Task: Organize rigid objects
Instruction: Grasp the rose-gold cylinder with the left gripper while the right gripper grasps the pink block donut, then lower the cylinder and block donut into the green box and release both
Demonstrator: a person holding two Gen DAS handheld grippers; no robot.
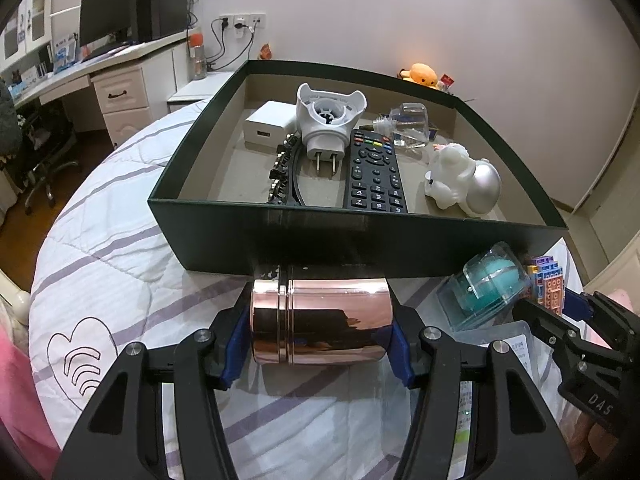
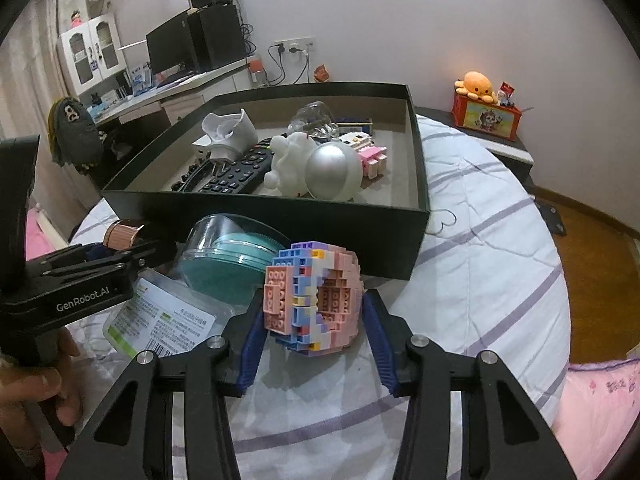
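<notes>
Left gripper (image 1: 320, 336) clamped copper tin (image 1: 320, 322); right gripper (image 2: 314, 312) clamped brick model (image 2: 314, 298). Box (image 1: 360, 240) held several items; two clear cases lay outside.

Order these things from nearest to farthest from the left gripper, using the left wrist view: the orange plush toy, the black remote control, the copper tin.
1. copper tin: between the pads of the left gripper, on the bedspread.
2. black remote control: farther ahead, inside the dark green box.
3. orange plush toy: behind the box, by the wall.
</notes>
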